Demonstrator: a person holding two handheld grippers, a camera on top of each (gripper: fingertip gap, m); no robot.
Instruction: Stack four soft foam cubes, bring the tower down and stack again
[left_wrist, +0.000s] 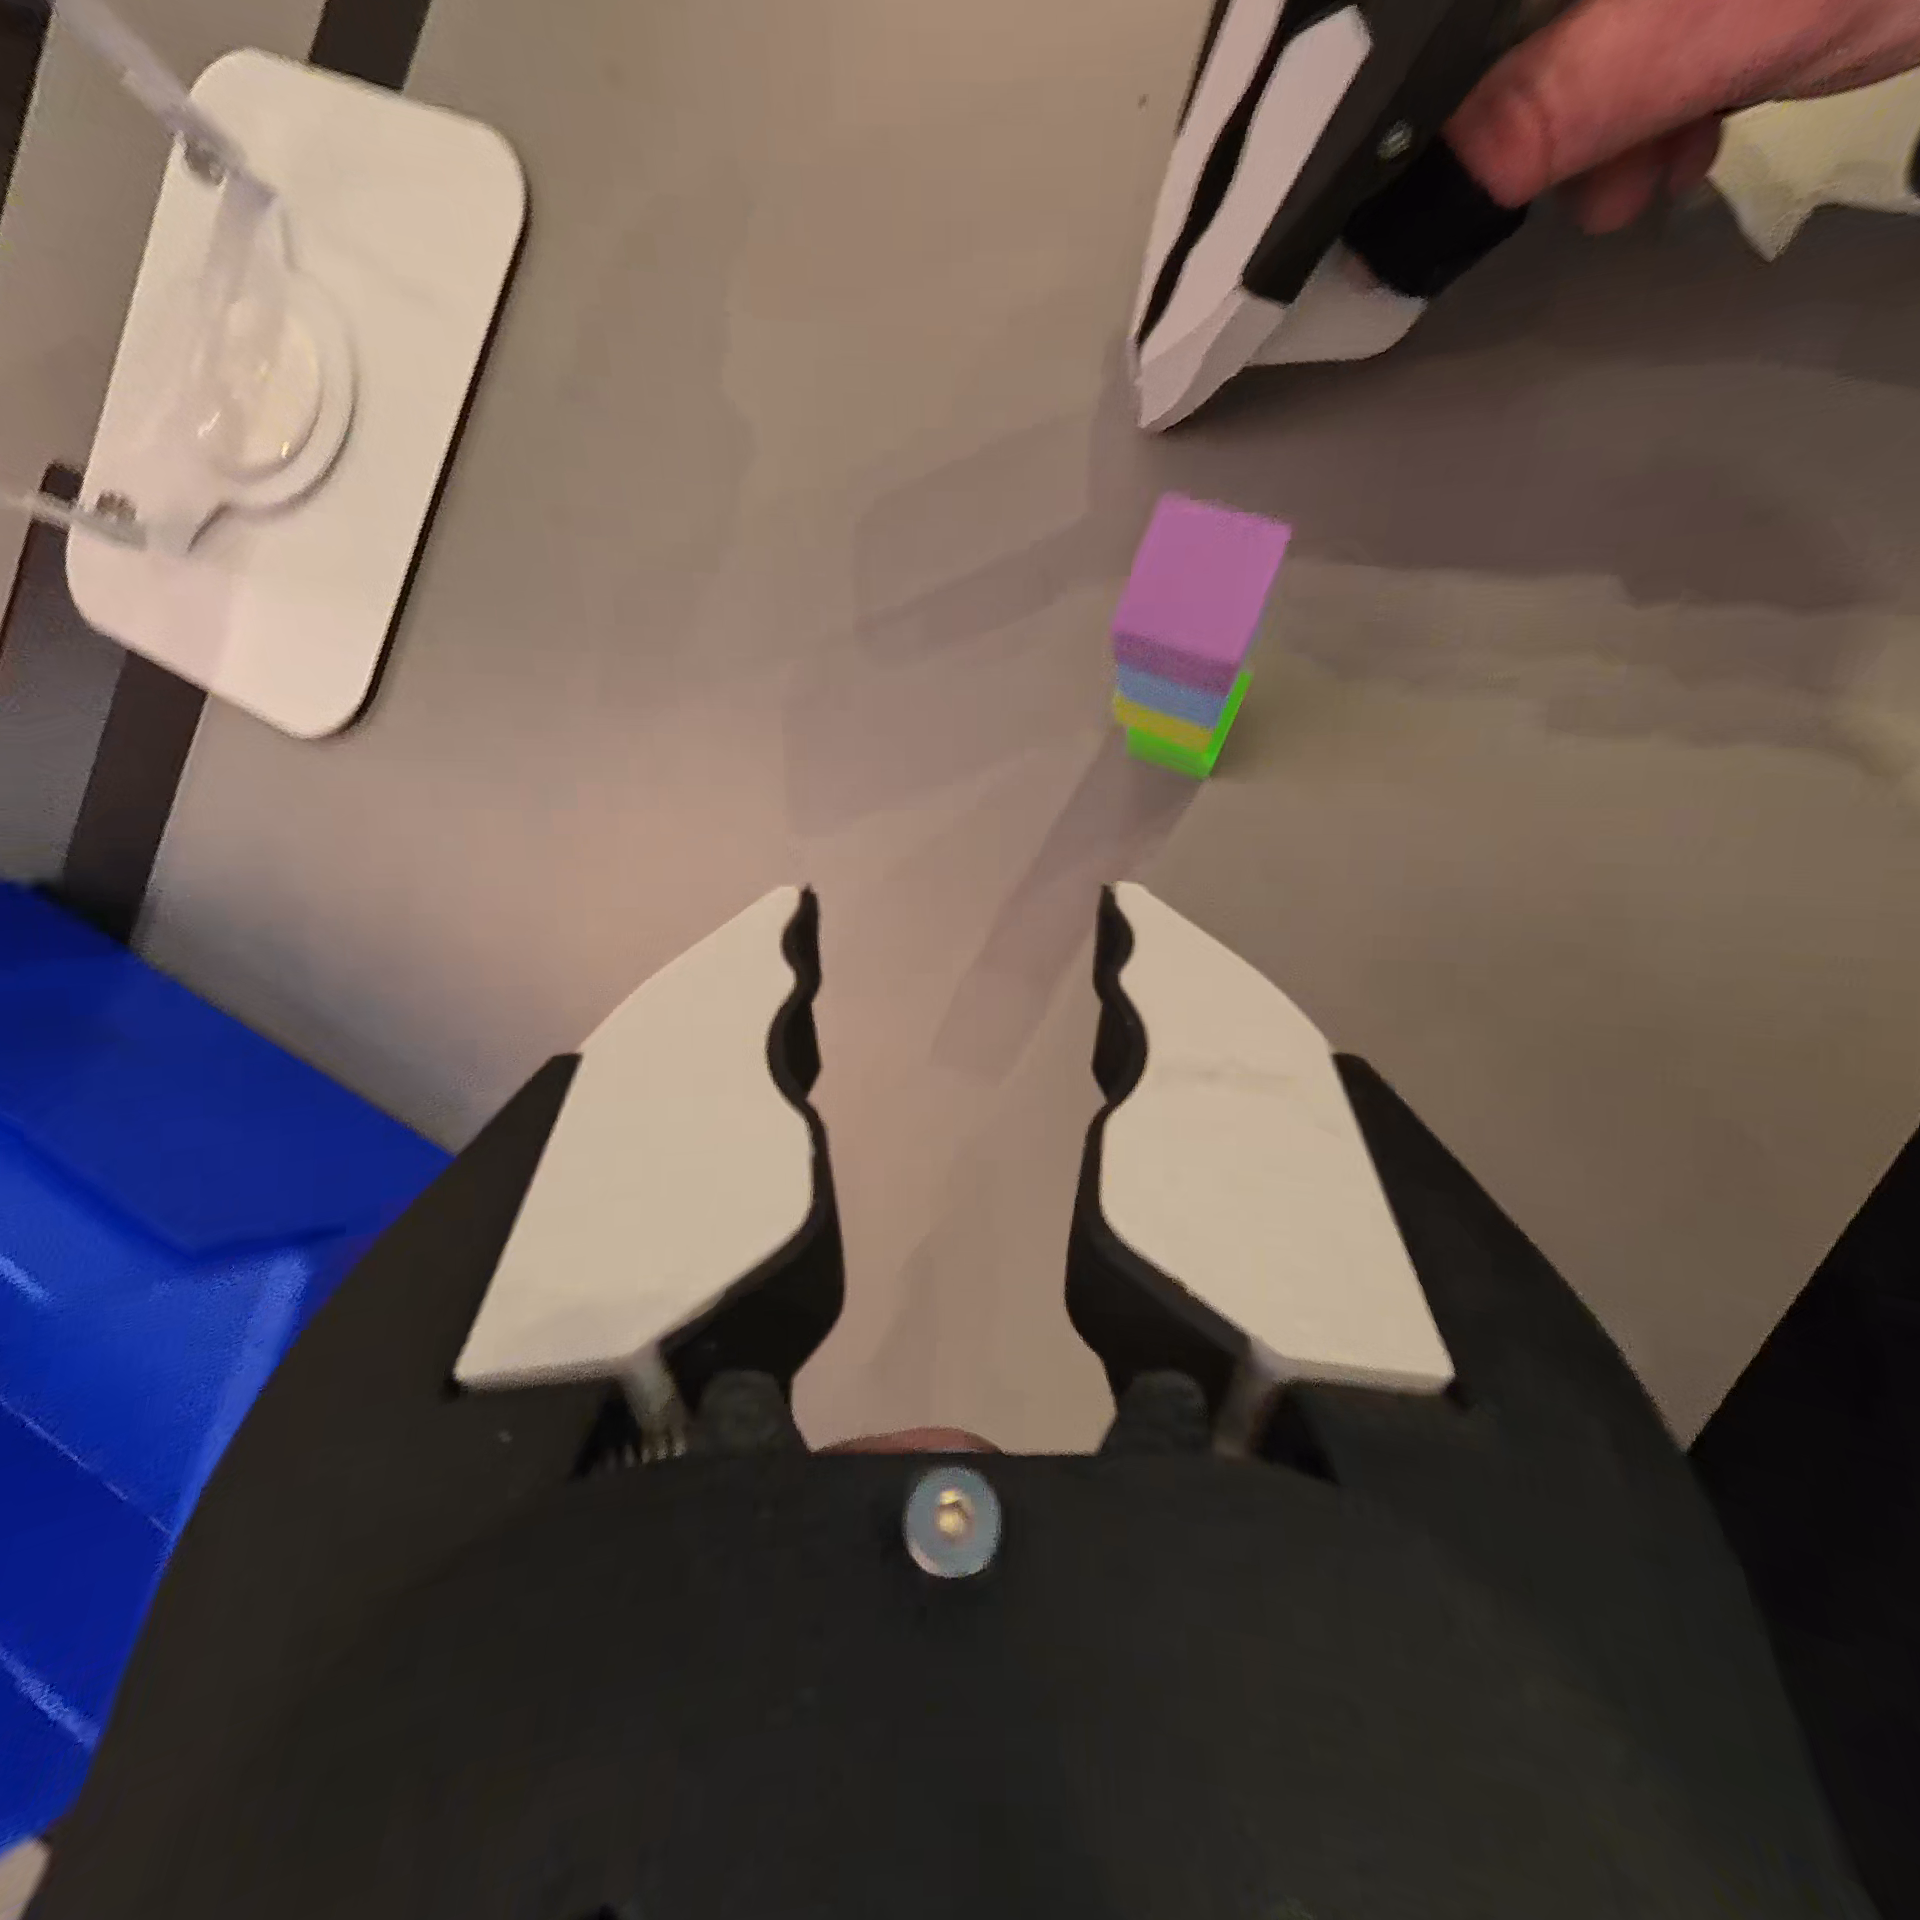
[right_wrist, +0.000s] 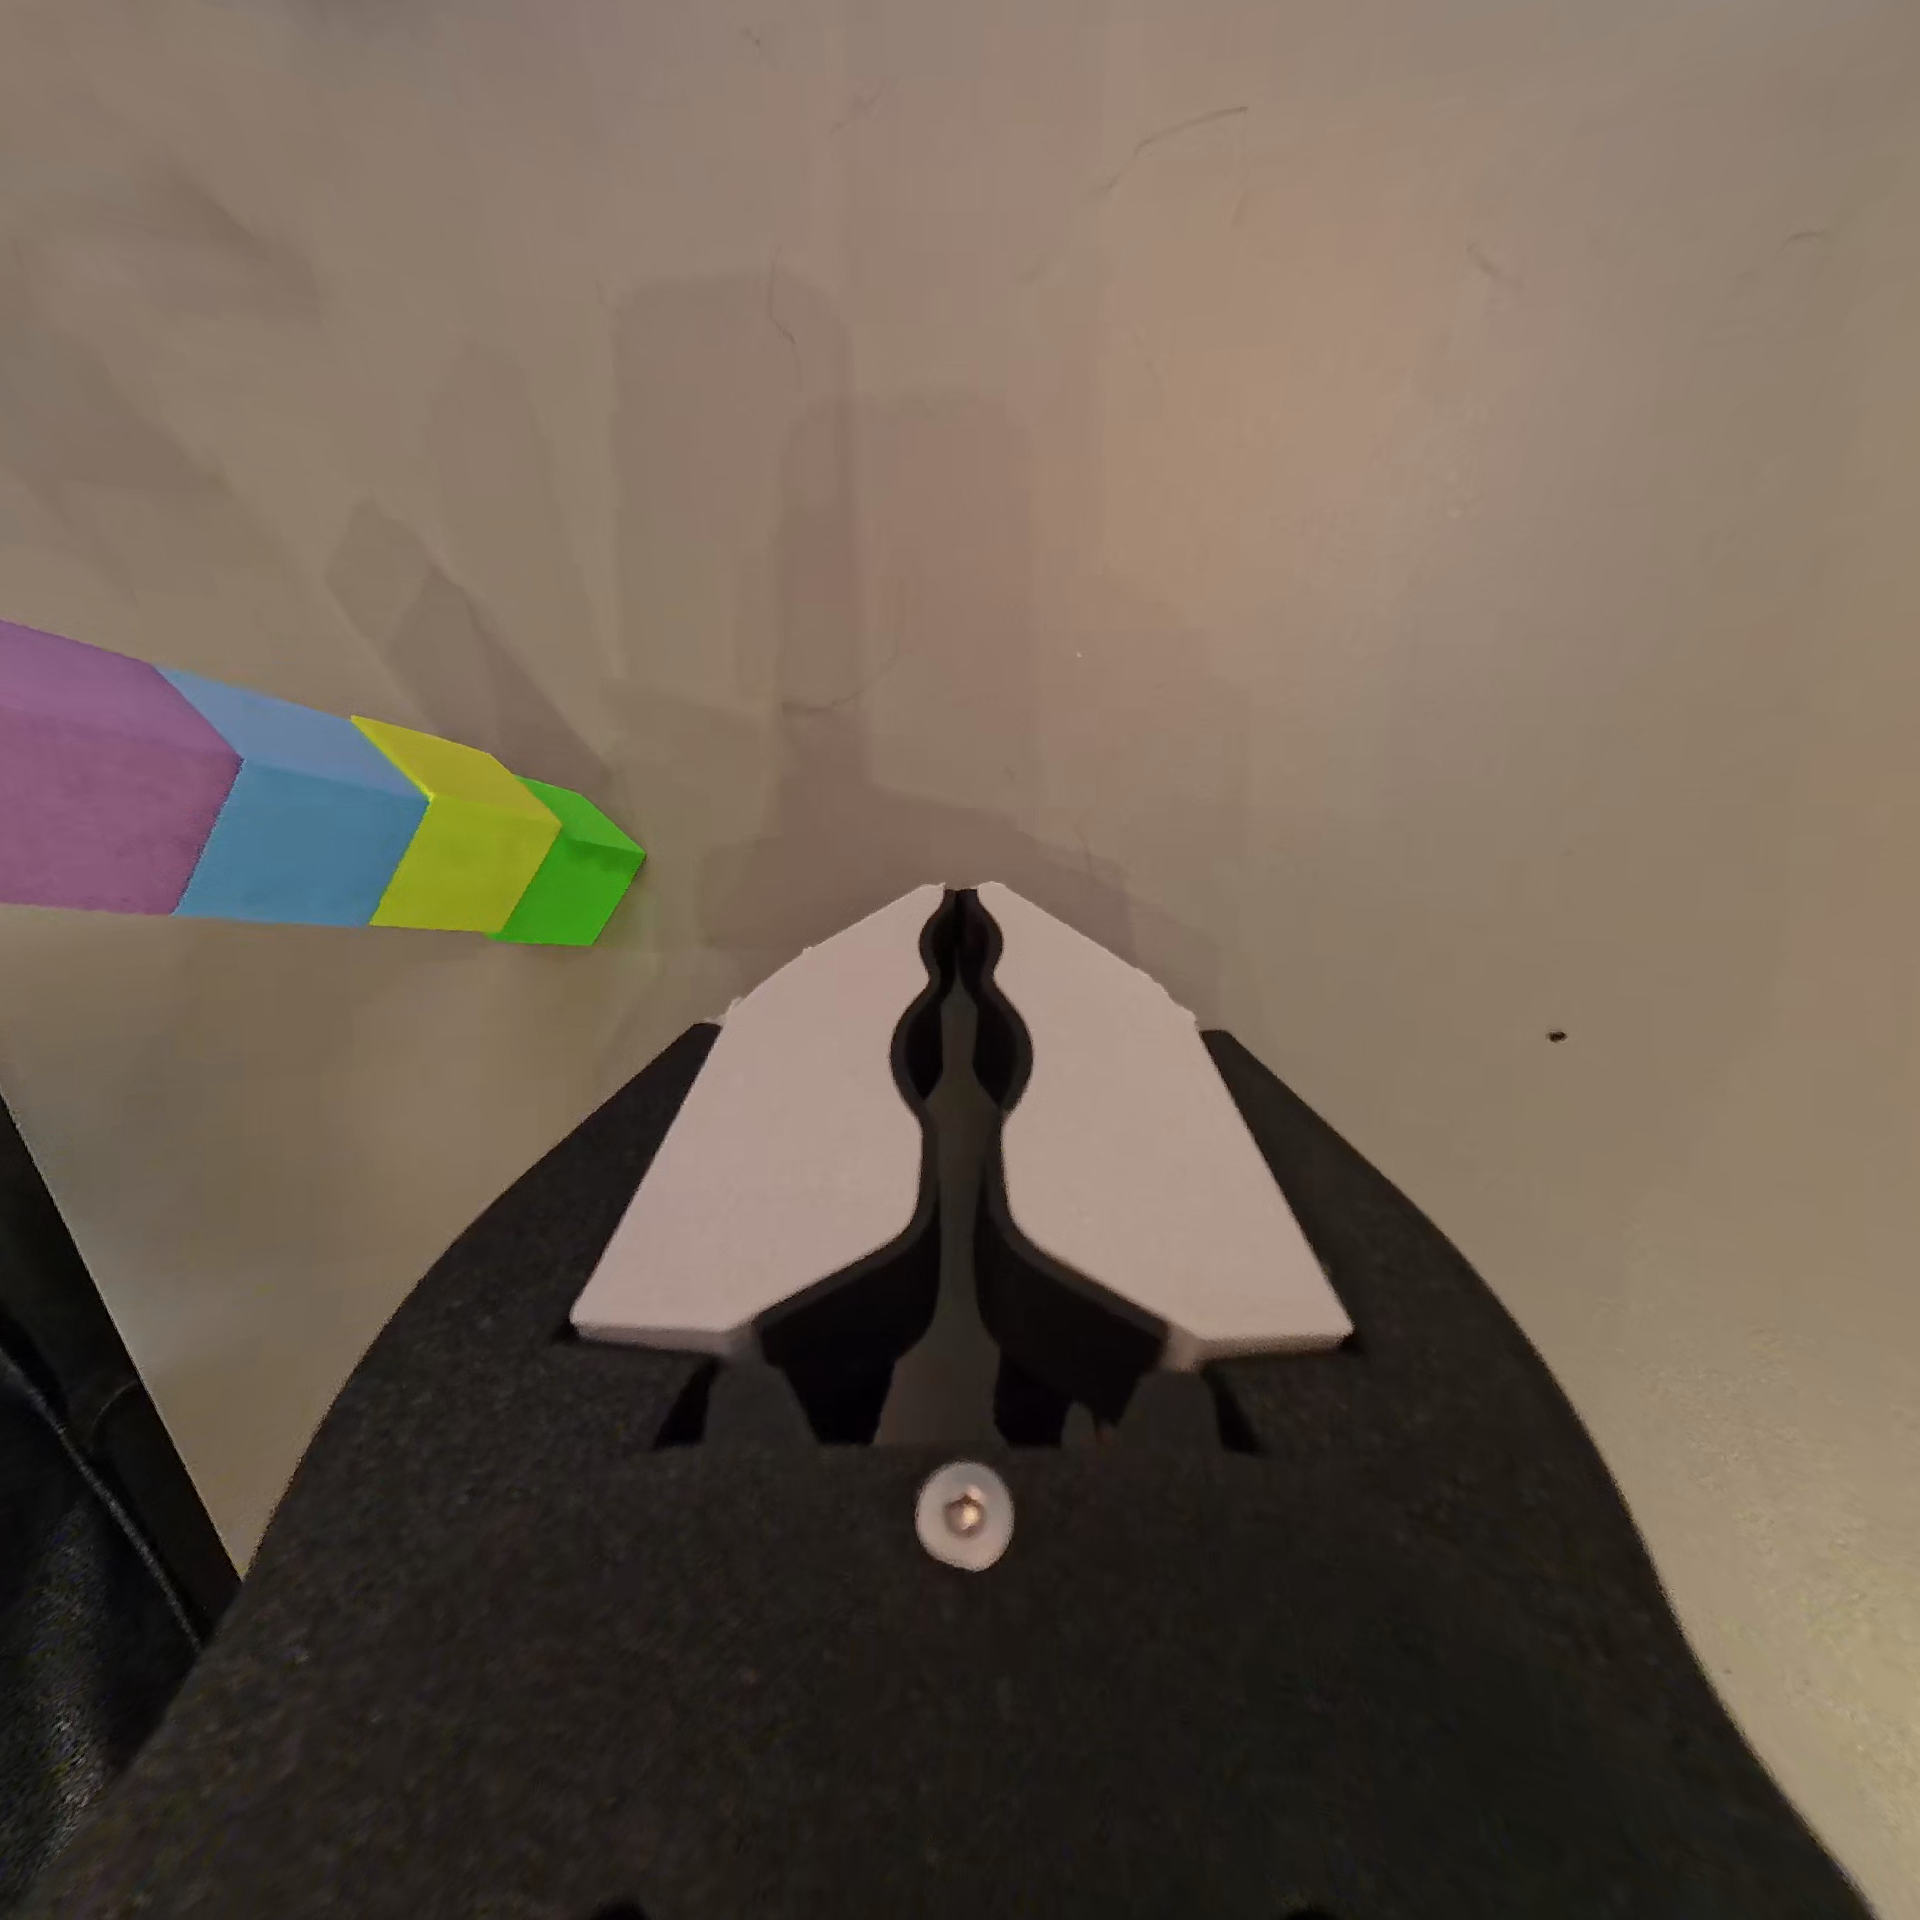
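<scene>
Four matte foam cubes are stacked squarely on the smooth grey table; the left gripper is held spread and bare; the right gripper is pressed together on nothing.

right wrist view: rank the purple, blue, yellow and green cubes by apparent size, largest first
1. purple cube, cut off by the frame edge
2. blue cube
3. yellow cube
4. green cube

This follows nearness to the camera: purple tops the tower, green sits on the table. Their true sizes may well match.
</scene>
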